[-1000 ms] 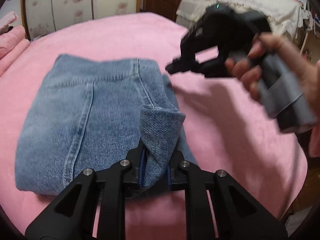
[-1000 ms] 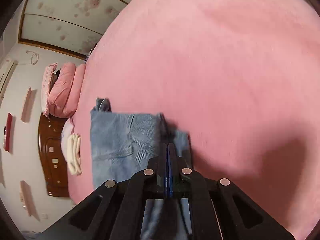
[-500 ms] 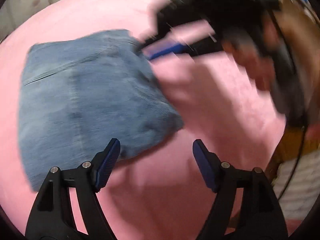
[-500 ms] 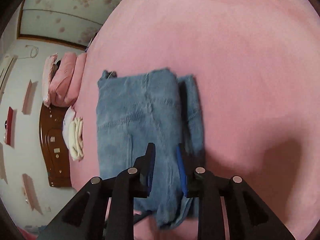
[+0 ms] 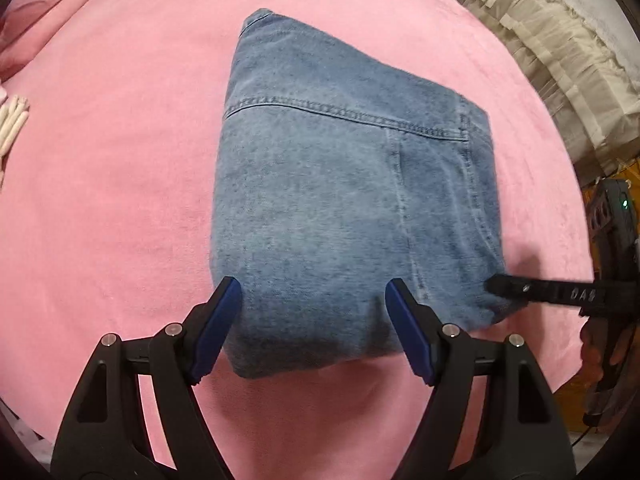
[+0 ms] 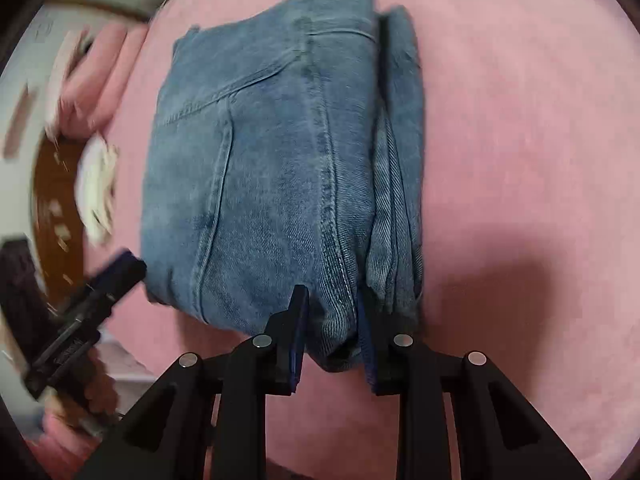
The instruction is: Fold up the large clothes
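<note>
Folded blue jeans [image 5: 340, 200] lie in a compact stack on the pink bed [image 5: 112, 168]. My left gripper [image 5: 312, 300] is open, its blue pads either side of the stack's near edge, holding nothing. My right gripper [image 6: 332, 324] is partly open around the near corner of the jeans [image 6: 260, 168], its pads beside the thick folded edge, not clamped. In the left wrist view the right gripper [image 5: 520, 288] touches the stack's right corner. In the right wrist view the left gripper [image 6: 112, 276] sits at the stack's left corner.
Pink pillows [image 5: 36, 28] lie at the bed's far left. A cream fringed cover [image 5: 540, 40] lies beyond the bed at the right. A wooden headboard [image 6: 56, 208] and a white cloth [image 6: 98, 192] show at the left in the right wrist view.
My left gripper let go of the denim flap and opened, then settled at the stack's near edge. My right gripper opened from shut and came down to the stack's corner.
</note>
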